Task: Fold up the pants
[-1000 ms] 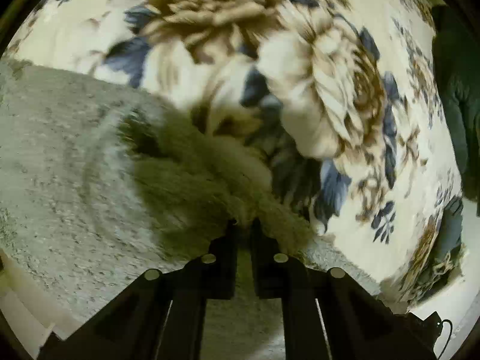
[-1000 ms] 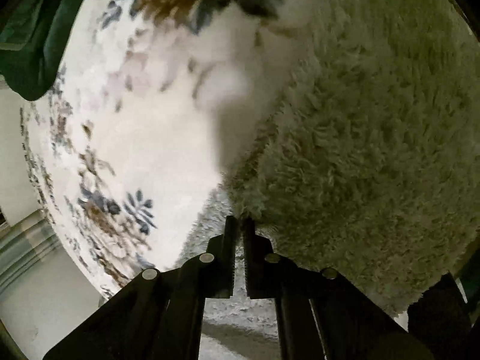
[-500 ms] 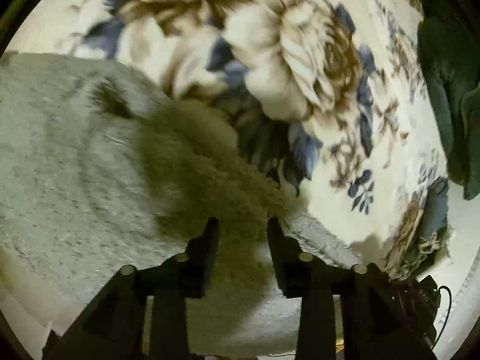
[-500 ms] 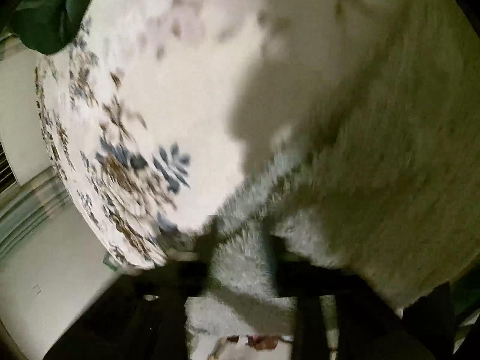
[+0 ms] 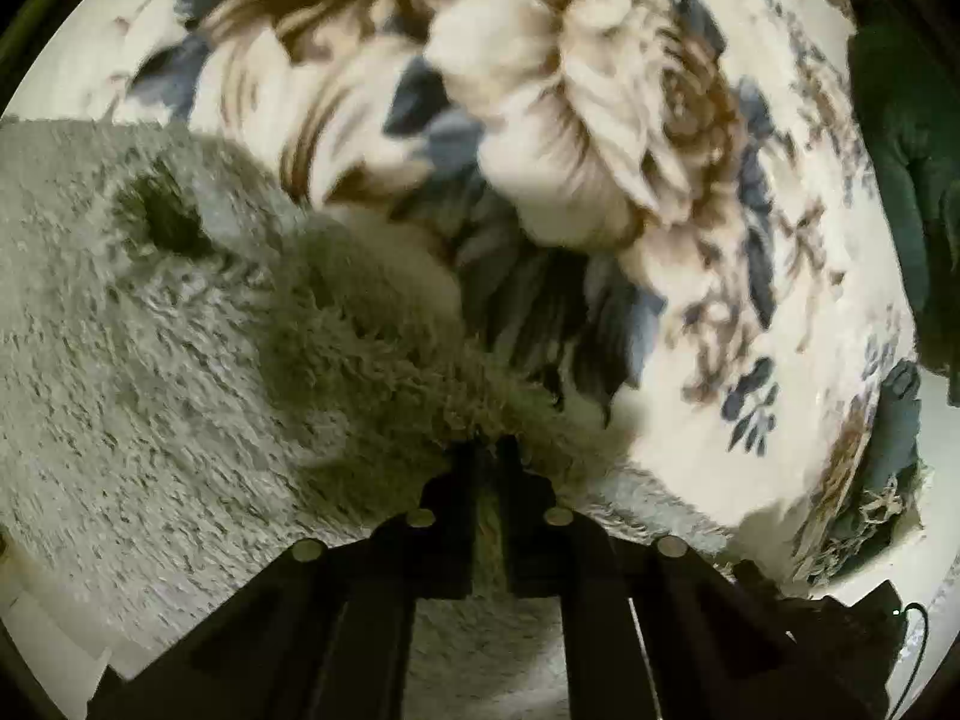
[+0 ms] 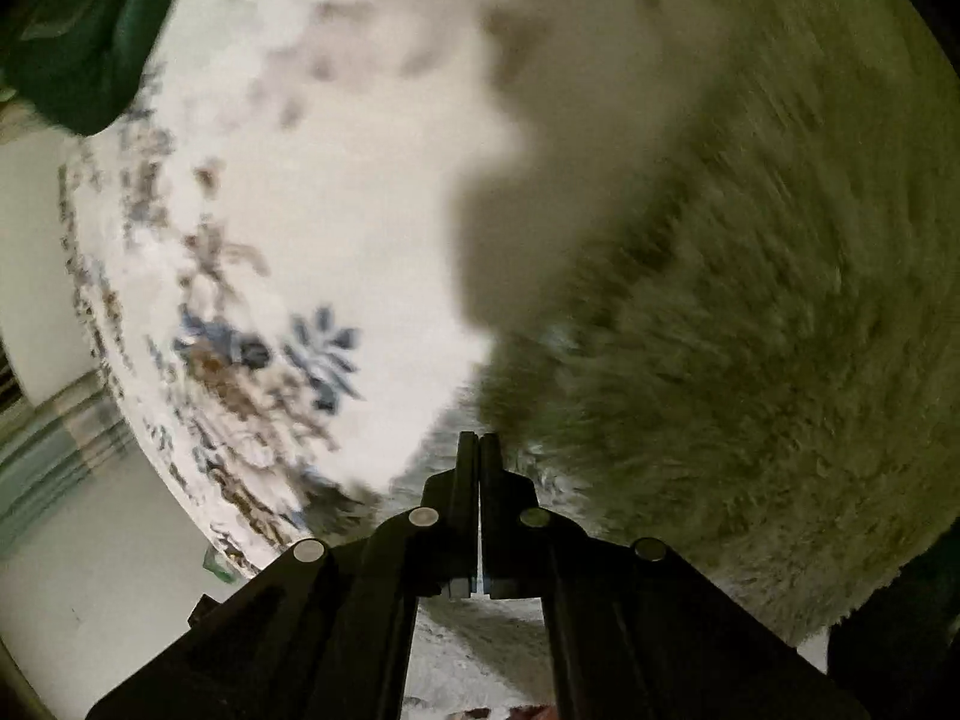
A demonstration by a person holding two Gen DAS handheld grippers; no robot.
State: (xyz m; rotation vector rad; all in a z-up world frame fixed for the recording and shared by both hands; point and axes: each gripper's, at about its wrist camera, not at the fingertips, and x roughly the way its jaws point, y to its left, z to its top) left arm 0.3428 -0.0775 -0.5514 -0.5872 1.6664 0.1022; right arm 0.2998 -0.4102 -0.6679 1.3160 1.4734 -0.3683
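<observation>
- Jaws of the left gripper (image 5: 493,450) pinched shut on the fuzzy grey-green fleece pants (image 5: 180,360)
- Jaws of the right gripper (image 6: 479,444) closed at the pants' edge on the floral bedspread (image 6: 300,210); grip unclear

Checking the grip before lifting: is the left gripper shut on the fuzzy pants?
Shut: the left gripper has its jaws nearly together, pinching the pants pile.

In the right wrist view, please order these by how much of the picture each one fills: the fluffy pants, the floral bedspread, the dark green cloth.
1. fluffy pants, though they lie nearest the camera, which enlarges them
2. floral bedspread
3. dark green cloth, only a corner in view
</observation>
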